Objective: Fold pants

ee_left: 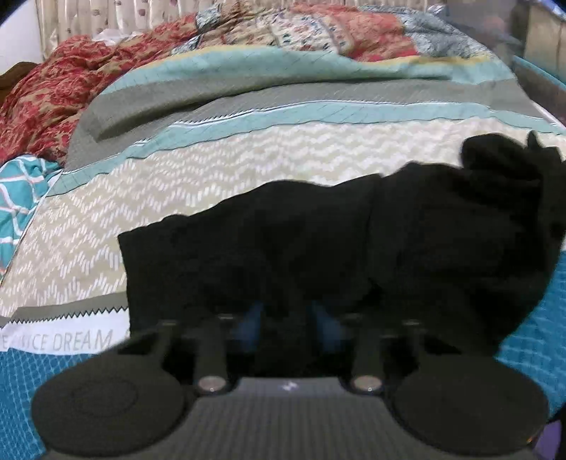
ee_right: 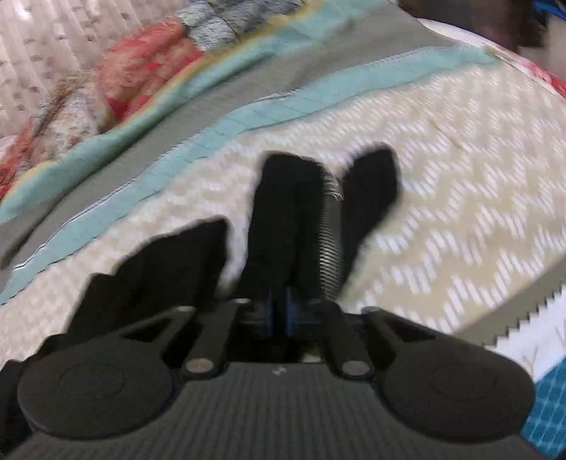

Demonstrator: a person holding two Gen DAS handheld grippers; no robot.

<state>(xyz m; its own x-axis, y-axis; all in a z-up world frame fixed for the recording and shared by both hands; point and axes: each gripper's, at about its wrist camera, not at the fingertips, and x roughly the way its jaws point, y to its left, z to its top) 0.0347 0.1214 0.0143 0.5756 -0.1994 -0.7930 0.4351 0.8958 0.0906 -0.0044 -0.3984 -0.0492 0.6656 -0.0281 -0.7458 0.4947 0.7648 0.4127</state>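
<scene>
Black pants (ee_left: 353, 240) lie crosswise on the patterned bedspread (ee_left: 212, 170), flat at the left end and bunched up at the right. My left gripper (ee_left: 290, 286) is sunk into their near edge. Its fingers are lost against the dark cloth and only their blue bases show, a little apart with fabric between them. In the right wrist view my right gripper (ee_right: 304, 177) is shut, its fingers side by side with a ridged finger (ee_right: 330, 240) showing. Black pants cloth (ee_right: 373, 187) sticks out to its right and more cloth (ee_right: 159, 272) hangs to its left.
A red floral quilt (ee_left: 46, 92) is heaped at the far left of the bed and a patchwork quilt (ee_left: 336, 32) lies along the back. A teal patterned sheet (ee_left: 530, 336) covers the near edge. Curtains (ee_right: 53, 42) hang behind the bed.
</scene>
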